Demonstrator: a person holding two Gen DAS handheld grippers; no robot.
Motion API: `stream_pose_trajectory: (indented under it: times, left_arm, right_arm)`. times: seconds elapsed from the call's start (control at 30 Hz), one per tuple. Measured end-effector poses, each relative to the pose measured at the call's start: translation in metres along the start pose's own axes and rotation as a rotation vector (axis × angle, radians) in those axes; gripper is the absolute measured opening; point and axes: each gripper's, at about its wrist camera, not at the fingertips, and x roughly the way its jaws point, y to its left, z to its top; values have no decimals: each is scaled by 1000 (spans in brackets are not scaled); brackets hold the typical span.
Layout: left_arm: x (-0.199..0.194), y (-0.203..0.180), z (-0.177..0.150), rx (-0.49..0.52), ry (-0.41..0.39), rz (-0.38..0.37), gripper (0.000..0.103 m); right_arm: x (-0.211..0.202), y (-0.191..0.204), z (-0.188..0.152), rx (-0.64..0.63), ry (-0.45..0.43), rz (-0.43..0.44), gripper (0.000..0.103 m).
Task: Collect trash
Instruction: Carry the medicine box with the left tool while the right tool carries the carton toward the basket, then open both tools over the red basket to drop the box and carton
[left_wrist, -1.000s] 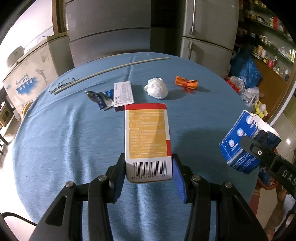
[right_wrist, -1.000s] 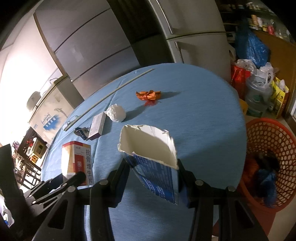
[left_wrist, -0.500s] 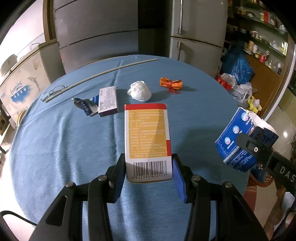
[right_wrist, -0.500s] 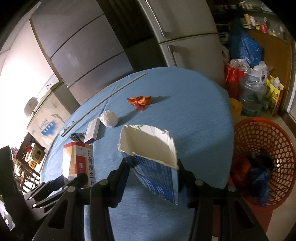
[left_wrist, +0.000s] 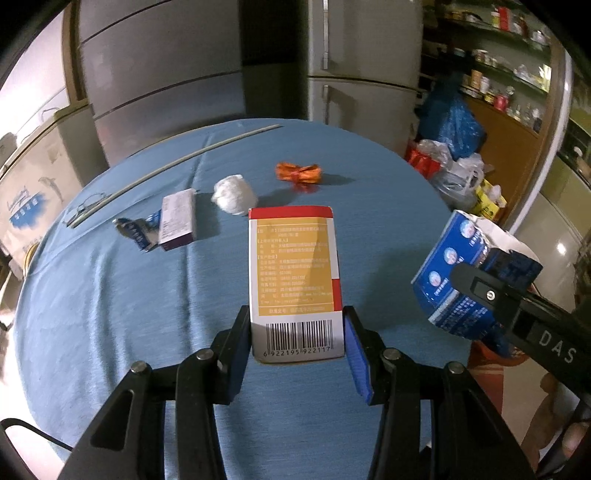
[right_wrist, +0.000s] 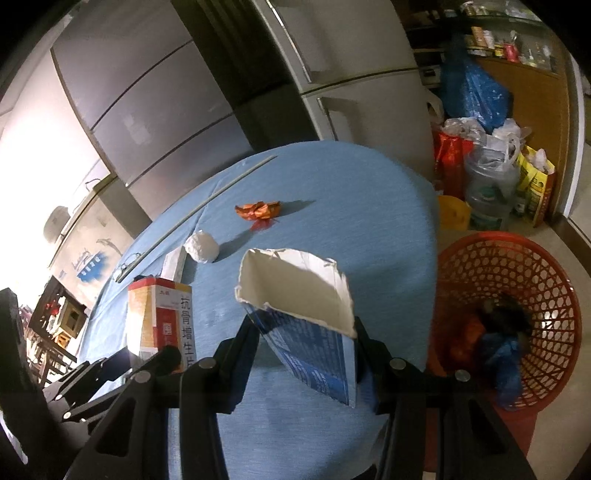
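Observation:
My left gripper (left_wrist: 295, 347) is shut on a red, yellow and white medicine box (left_wrist: 293, 273), held above the blue round table (left_wrist: 110, 295); the box also shows in the right wrist view (right_wrist: 159, 317). My right gripper (right_wrist: 303, 350) is shut on a torn blue and white carton (right_wrist: 306, 314), open end up, near the table's right edge; it shows in the left wrist view (left_wrist: 465, 273) too. On the table lie a white paper ball (left_wrist: 232, 194), an orange wrapper (left_wrist: 299, 173), a white and purple box (left_wrist: 177, 219) and a blue wrapper (left_wrist: 136, 230).
A red mesh basket (right_wrist: 517, 273) with trash inside stands on the floor right of the table. A long pale rod (left_wrist: 177, 164) and glasses (left_wrist: 88, 206) lie at the table's far left. Fridges (left_wrist: 354, 59) stand behind; bags (right_wrist: 480, 147) crowd the floor at the right.
Both grippers have swung to the right with their boxes still held; the table items drift left in view and the red basket shows more fully in the right wrist view.

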Motion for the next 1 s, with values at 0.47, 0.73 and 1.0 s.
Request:
stream_pose_trajectory:
  times: [0.47, 0.73, 1.0]
  left_arm:
    - [-6, -50, 1, 99, -26, -70, 49]
    - [-9, -80, 5, 159, -30, -141, 49]
    - [-3, -119, 14, 214, -7, -226, 49]
  right_arm:
    - [-27, -56, -1, 67, -34, -111, 52]
    - [-47, -91, -4, 112, -59, -203, 52]
    - [-63, -143, -1, 180, -76, -291, 52]
